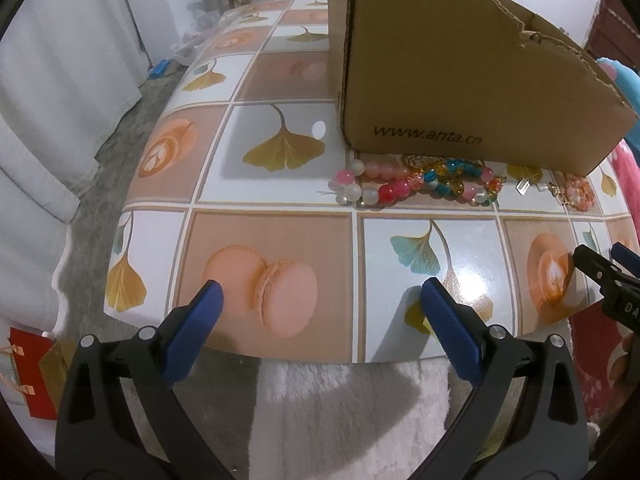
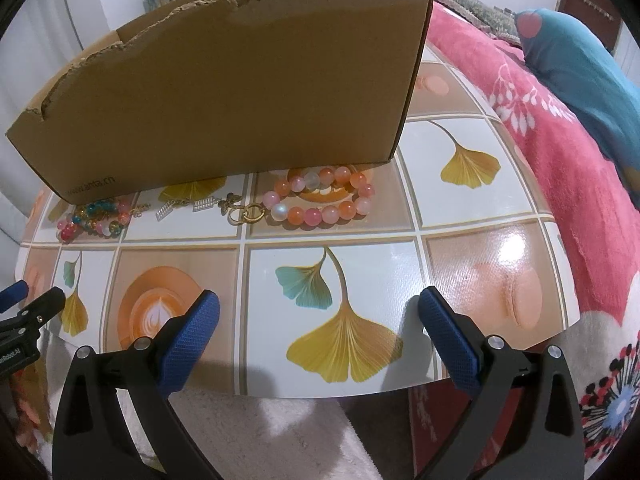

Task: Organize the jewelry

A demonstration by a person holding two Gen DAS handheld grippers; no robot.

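Patterned tiles cover our bench [image 2: 360,240], where the bead bracelets [image 2: 320,200] and small charms [image 2: 204,205] lie just before the cardboard box [image 2: 240,92]. We hold the left gripper [image 1: 320,304] and right gripper [image 2: 318,308] over the near edge, jaws wide and empty.

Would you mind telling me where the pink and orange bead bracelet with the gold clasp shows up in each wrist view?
Left wrist view: the pink and orange bead bracelet lies at the far right, mostly hidden, before the cardboard box's right corner.
Right wrist view: the bracelet lies centre, just before the box.
Shared landmark: the box's printed web address.
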